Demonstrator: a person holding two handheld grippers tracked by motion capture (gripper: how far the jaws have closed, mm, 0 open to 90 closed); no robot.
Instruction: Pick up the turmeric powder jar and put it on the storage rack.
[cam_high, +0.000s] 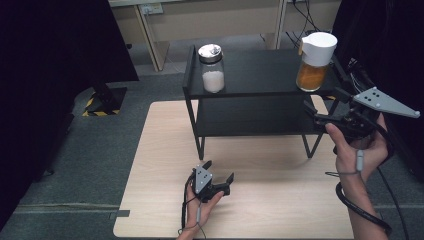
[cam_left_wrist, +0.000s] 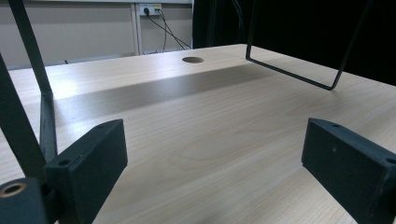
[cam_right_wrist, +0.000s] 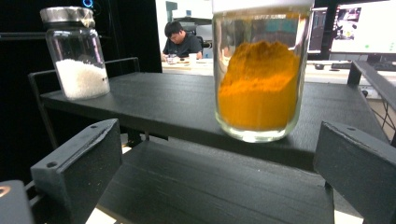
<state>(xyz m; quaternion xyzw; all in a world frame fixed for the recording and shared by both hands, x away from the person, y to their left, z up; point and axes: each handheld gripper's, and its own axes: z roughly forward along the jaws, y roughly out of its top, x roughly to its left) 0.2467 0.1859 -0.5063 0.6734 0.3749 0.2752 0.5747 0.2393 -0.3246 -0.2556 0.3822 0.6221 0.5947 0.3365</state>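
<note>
The jar of orange powder (cam_high: 313, 62) stands at the right end of the black shelf rack's (cam_high: 260, 72) top board, close to its front edge, upright under a white cap (cam_high: 318, 47). I see no label or writing on its glass. In my right gripper view the same jar (cam_right_wrist: 258, 84) looms large just ahead and slightly above my two jaws, its cap cut off by the top of the frame; the powder heaps unevenly inside.

My right gripper (cam_high: 320, 112) hovers level beside the rack's right end, below the jar and near it, not touching — jaws spread wide with nothing between them. My right hand (cam_high: 357, 147) grips it from behind, cable looping off the wrist.

At the left end of the top board sits a second jar with white grains (cam_high: 213, 67) under a shiny metal lid, well apart from the orange one; it bears no readable label either.

My left gripper (cam_high: 220, 172) rests low on the light wooden table (cam_high: 165, 150) in front of the rack, jaws apart and empty. Its own view shows the bare wood, a round cable hole (cam_left_wrist: 193, 59) and the rack's thin wire leg (cam_left_wrist: 299, 77) — details too small to make out from the high view. A person sits at a desk far behind the rack, blurred.
</note>
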